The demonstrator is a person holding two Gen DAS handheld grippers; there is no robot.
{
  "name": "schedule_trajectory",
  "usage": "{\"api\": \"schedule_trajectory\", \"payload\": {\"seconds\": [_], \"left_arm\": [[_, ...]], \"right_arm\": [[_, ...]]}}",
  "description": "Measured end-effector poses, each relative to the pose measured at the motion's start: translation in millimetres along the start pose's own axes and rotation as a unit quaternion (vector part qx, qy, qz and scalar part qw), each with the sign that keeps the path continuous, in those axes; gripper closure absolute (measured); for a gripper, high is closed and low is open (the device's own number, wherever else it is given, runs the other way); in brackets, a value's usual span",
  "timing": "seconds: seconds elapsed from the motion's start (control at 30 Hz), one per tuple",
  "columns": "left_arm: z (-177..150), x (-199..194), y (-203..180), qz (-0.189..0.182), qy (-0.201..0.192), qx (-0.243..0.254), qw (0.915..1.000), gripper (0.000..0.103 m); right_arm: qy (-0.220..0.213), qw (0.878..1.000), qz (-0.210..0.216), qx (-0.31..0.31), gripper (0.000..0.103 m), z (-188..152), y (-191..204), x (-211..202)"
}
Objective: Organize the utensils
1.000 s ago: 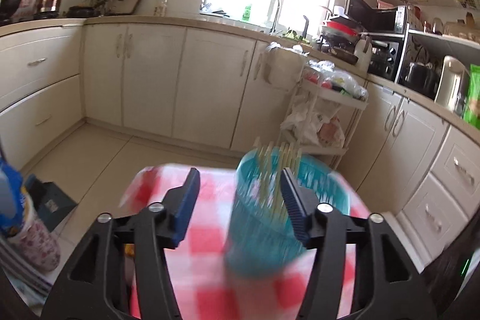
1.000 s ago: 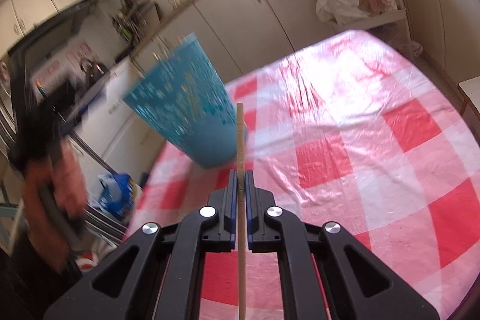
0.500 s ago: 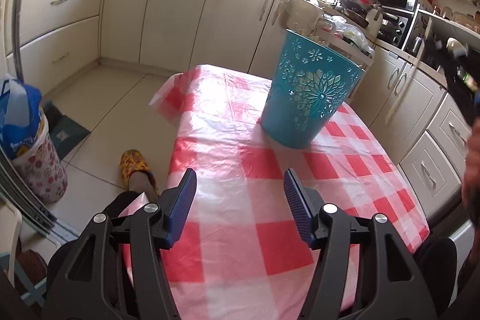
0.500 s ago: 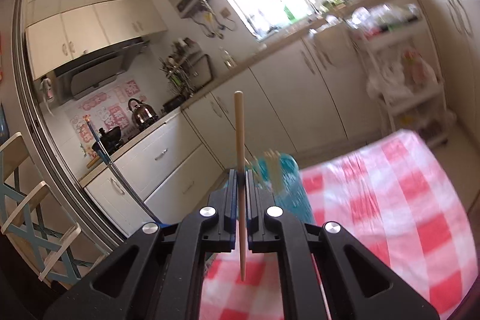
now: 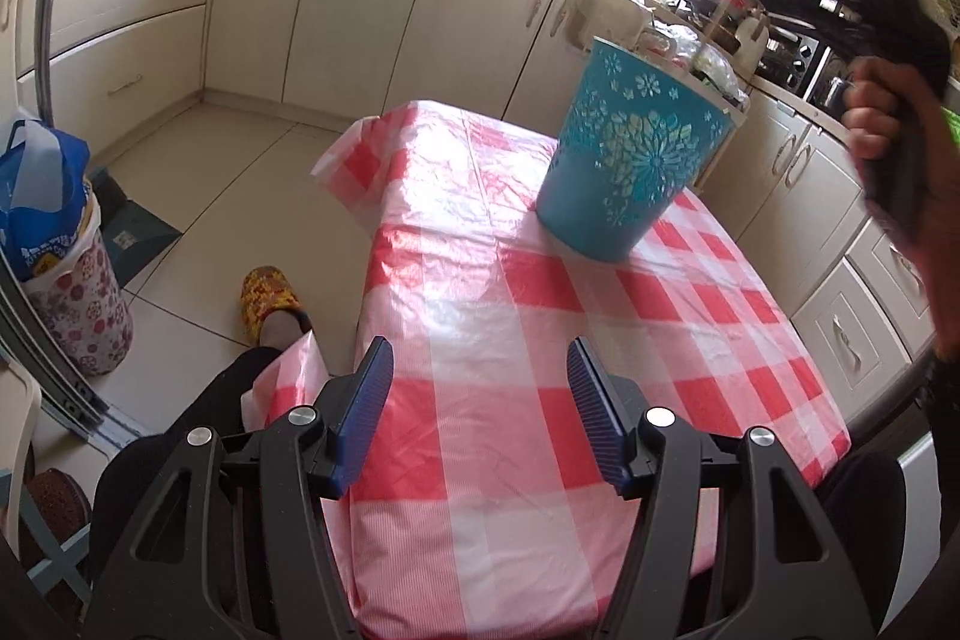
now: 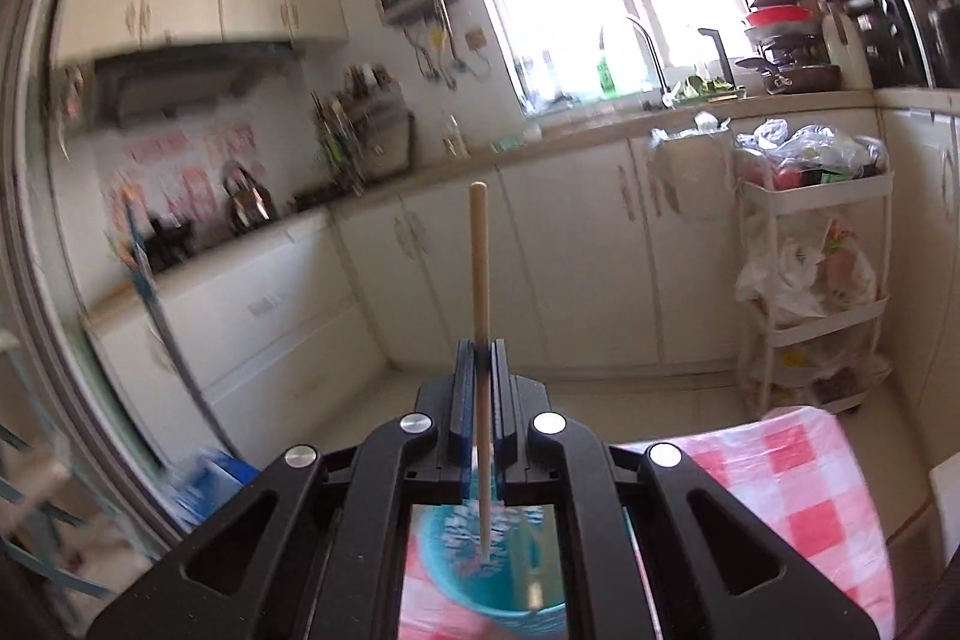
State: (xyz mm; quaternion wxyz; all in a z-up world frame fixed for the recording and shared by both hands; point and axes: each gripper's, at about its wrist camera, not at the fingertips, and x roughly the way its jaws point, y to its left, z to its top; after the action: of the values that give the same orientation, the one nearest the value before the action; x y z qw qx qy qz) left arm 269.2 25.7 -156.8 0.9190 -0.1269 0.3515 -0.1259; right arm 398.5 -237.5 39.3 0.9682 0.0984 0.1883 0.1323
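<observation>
Overhead, the right tool (image 6: 480,358) has its blue pads pressed tight on a single wooden chopstick (image 6: 479,256), which stands upright between them, its blunt end well above the fingers and its thin end reaching down toward the open mouth of the teal cup (image 6: 498,574) directly below. Inside that cup the view is blurred, though at least one pale stick end shows near its inner wall. From the left wrist view, the same teal cup (image 5: 636,148), cut through with a flower pattern, sits on the far part of the table (image 5: 540,328), which is covered by a red-and-white checked plastic cloth. The left tool (image 5: 480,400) hovers above the near end of the table with its two blue-padded fingers (image 5: 366,400) spread wide and nothing between them, well apart from the cup. At the right edge of that view the person's right hand (image 5: 882,112) grips a dark handle above and beside the cup. A foot in a yellow patterned slipper (image 5: 270,292) rests on the tiled floor left of the table, and a blue bag (image 5: 42,196) stands on a flowered bin further left. Cream kitchen cabinets (image 5: 360,10) line the back wall.
</observation>
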Motion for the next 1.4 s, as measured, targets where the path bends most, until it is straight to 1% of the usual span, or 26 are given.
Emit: {"api": "schedule_trajectory", "payload": {"seconds": [0.03, 0.1, 0.13, 0.23, 0.27, 0.33, 0.37, 0.4, 0.43, 0.47, 0.5, 0.53, 0.57, 0.6, 0.63, 0.67, 0.7, 0.8, 0.87, 0.9, 0.97, 1.07, 1.17, 1.27, 1.33, 1.4], "left_arm": [[-1, -1, -1, 0.0, 0.002, 0.001, 1.0, 0.046], [-2, -8, -5, 0.002, 0.002, 0.007, 1.0, 0.045], [-3, -11, -8, 0.003, 0.002, 0.01, 0.9999, 0.043], [-6, -28, -16, 0.009, -0.004, 0.02, 0.9997, 0.032], [-6, -31, -17, 0.01, -0.006, 0.022, 0.9997, 0.028], [-8, -41, -21, 0.013, -0.004, 0.027, 0.9995, 0.024], [-9, -46, -22, 0.015, -0.001, 0.029, 0.9995, 0.022], [-9, -49, -23, 0.018, 0.001, 0.028, 0.9994, 0.021], [-10, -53, -23, 0.021, 0.003, 0.028, 0.9994, 0.02], [-10, -57, -24, 0.024, 0.004, 0.027, 0.9993, 0.018], [-10, -65, -26, 0.029, 0.004, 0.027, 0.9992, 0.018], [-11, -70, -28, 0.031, 0.004, 0.028, 0.9991, 0.016], [-12, -76, -29, 0.033, 0.003, 0.03, 0.999, 0.015], [-12, -82, -33, 0.035, 0.003, 0.033, 0.9989, 0.015], [-13, -90, -37, 0.036, 0.002, 0.038, 0.9986, 0.014], [-14, -97, -42, 0.037, 0.0, 0.045, 0.9983, 0.012], [-14, -102, -46, 0.039, -0.002, 0.051, 0.998, 0.012], [-14, -128, -63, 0.044, -0.01, 0.075, 0.9962, 0.008], [-14, -147, -75, 0.053, -0.017, 0.088, 0.9946, 0.008], [-13, -155, -80, 0.058, -0.019, 0.092, 0.9939, 0.008], [-13, -173, -91, 0.067, -0.015, 0.095, 0.9931, 0.008], [-18, -197, -105, 0.075, -0.021, 0.096, 0.9923, 0.008], [-27, -215, -113, 0.073, -0.026, 0.093, 0.9926, 0.008], [-38, -224, -118, 0.09, -0.025, 0.09, 0.9915, 0.008], [-45, -225, -119, 0.099, -0.02, 0.088, 0.991, 0.008], [-51, -227, -121, 0.106, -0.01, 0.092, 0.99, 0.008]], "right_arm": [[0.016, 1.0, -0.006, -0.006, 0.097, -7, -1, 10], [0.062, 0.998, -0.015, -0.013, 0.097, -24, -2, 29], [0.074, 0.997, -0.016, -0.015, 0.097, -30, -2, 32], [0.09, 0.996, -0.016, -0.02, 0.097, -49, 1, 20], [0.094, 0.995, -0.014, -0.021, 0.093, -55, 2, 12], [0.093, 0.995, -0.01, -0.021, 0.071, -66, 6, -8], [0.089, 0.996, -0.013, -0.023, 0.051, -73, 8, -25], [0.09, 0.996, -0.014, -0.022, 0.045, -78, 11, -35], [0.093, 0.995, -0.011, -0.019, 0.045, -83, 14, -47], [0.099, 0.995, -0.007, -0.012, 0.042, -93, 16, -64], [0.103, 0.995, -0.009, -0.007, 0.034, -99, 19, -76], [0.109, 0.994, -0.017, 0.001, 0.029, -109, 21, -91], [0.115, 0.993, -0.023, 0.01, 0.02, -118, 23, -107], [0.119, 0.992, -0.026, 0.015, 0.014, -124, 25, -117], [0.125, 0.991, -0.032, 0.022, 0.012, -133, 27, -133], [0.13, 0.99, -0.039, 0.024, 0.007, -140, 30, -145], [0.139, 0.988, -0.057, 0.024, 0.007, -150, 35, -162], [0.153, 0.982, -0.105, 0.03, 0.007, -165, 43, -194], [0.163, 0.974, -0.155, 0.037, 0.007, -175, 51, -216], [0.166, 0.971, -0.166, 0.041, 0.007, -179, 53, -225], [0.162, 0.971, -0.17, 0.045, 0.007, -190, 62, -250], [0.14, 0.975, -0.168, 0.038, 0.007, -203, 76, -283], [0.107, 0.983, -0.143, 0.026, 0.007, -225, 94, -319], [0.112, 0.986, -0.126, 0.013, 0.007, -239, 102, -328], [0.114, 0.983, -0.143, 0.029, 0.007, -240, 97, -333], [0.096, 0.981, -0.162, 0.056, 0.007, -233, 88, -344]]}}
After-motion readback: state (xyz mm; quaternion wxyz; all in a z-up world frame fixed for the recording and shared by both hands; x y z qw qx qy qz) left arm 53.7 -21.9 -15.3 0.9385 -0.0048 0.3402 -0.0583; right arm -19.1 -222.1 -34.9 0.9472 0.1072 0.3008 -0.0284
